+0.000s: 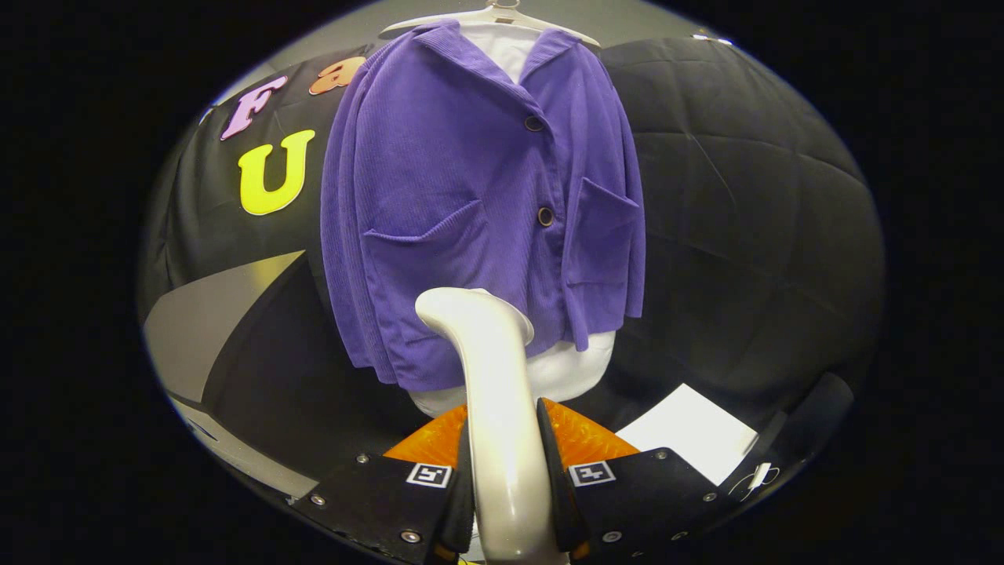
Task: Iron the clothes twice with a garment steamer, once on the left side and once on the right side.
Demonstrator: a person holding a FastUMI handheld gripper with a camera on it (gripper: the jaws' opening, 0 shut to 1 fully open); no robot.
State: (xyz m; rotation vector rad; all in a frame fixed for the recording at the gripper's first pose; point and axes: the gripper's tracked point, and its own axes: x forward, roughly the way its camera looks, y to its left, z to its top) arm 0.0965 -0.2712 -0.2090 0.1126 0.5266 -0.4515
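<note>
A purple button-up jacket (478, 196) hangs on a pale hanger (494, 16) over a white shirt (569, 369), straight ahead of the fingers. My gripper (506, 463) is shut on the handle of a cream garment steamer (490, 369), which stands up between the two fingers. The steamer's head (467, 308) curves forward and sits at the jacket's lower hem, just below its left pocket. Whether the head touches the cloth is unclear.
Black quilted cloth (745, 220) lines the booth behind and to the right of the jacket. A white sheet (686, 431) lies low on the right. An orange surface (584, 439) shows just behind the fingers. A grey panel (208, 318) stands to the left.
</note>
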